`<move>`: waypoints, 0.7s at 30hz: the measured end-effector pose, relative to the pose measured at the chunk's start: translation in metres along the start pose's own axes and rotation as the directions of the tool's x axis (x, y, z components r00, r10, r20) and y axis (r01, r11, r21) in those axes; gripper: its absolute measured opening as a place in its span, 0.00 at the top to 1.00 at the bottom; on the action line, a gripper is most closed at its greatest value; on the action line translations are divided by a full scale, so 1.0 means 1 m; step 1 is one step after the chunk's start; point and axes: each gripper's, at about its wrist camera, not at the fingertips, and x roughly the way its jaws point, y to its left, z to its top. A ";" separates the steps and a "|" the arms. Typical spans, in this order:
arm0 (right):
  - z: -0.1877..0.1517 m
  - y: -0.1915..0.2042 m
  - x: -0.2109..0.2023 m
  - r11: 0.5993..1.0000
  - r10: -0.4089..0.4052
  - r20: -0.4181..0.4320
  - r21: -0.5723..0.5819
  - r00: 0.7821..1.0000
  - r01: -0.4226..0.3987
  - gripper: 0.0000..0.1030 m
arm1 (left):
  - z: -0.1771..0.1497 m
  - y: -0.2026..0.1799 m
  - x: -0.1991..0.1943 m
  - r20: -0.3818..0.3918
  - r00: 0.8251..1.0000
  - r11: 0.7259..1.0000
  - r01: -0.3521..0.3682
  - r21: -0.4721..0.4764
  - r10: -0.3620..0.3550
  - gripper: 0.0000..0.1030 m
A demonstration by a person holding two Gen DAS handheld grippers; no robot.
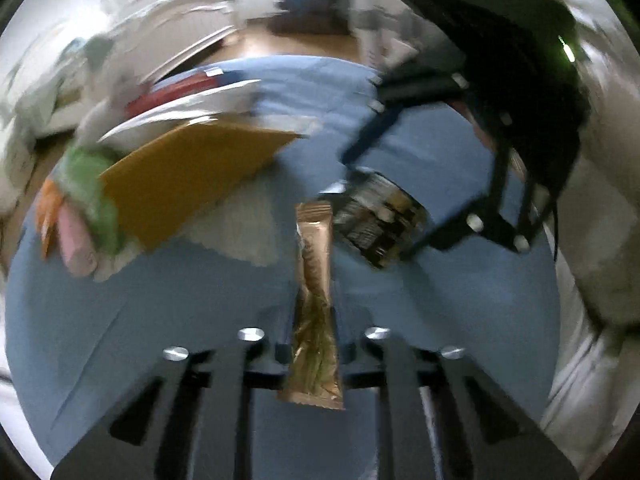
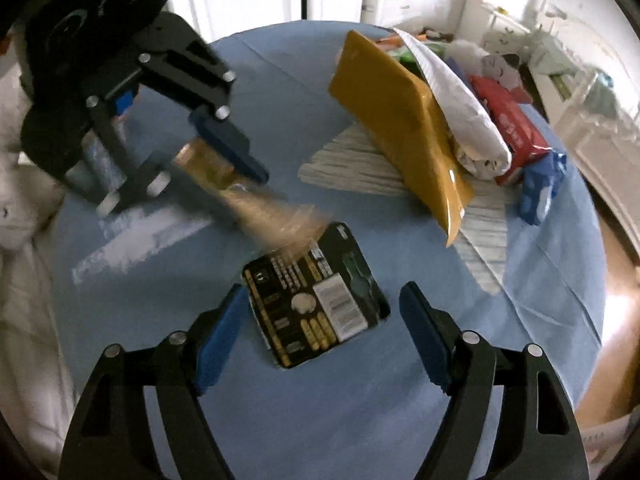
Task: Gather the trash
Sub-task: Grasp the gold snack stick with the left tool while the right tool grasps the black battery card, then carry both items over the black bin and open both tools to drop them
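My left gripper (image 1: 314, 344) is shut on a long gold snack wrapper (image 1: 314, 280) and holds it above the blue tablecloth (image 1: 120, 320). The same gripper (image 2: 240, 168) and the blurred wrapper (image 2: 264, 208) show at the upper left of the right wrist view. My right gripper (image 2: 324, 328) is open, its blue pads either side of a black battery package (image 2: 316, 296) that lies flat on the cloth. In the left wrist view the right gripper (image 1: 384, 208) stands over that package (image 1: 376, 216).
A yellow padded envelope (image 2: 400, 128) leans on a white mailer (image 2: 452, 92), a red packet (image 2: 508, 120) and a blue packet (image 2: 540, 188), over a striped towel (image 2: 360, 164). A green cloth (image 1: 88, 192) lies at the left. Wooden floor (image 2: 616, 264) lies beyond the table's right edge.
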 end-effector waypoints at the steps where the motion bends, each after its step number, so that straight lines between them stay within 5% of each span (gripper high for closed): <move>1: 0.001 0.000 0.002 1.000 -0.005 0.011 0.008 1.000 0.005 0.32 | -0.001 0.008 0.000 0.011 1.000 0.999 -0.003 -0.042 0.004 0.89; 7: 0.005 -0.002 -0.001 0.991 -0.035 0.039 0.127 0.999 0.030 0.44 | -0.002 0.037 -0.031 0.117 0.993 0.983 0.005 -0.186 0.017 0.89; 12: -0.022 -0.004 -0.030 0.951 -0.056 0.200 0.308 0.978 -0.009 0.44 | 0.009 0.031 -0.051 0.191 0.981 0.976 0.012 -0.216 0.030 0.88; 16: -0.044 -0.012 -0.069 0.853 -0.205 0.364 0.521 0.909 -0.016 0.44 | 0.025 0.019 -0.057 0.264 0.964 0.969 0.037 -0.245 0.030 0.88; 21: -0.076 -0.024 -0.112 0.713 -0.406 0.469 0.700 0.784 -0.049 0.43 | 0.062 -0.002 -0.046 0.318 0.948 0.963 0.098 -0.252 -0.014 0.88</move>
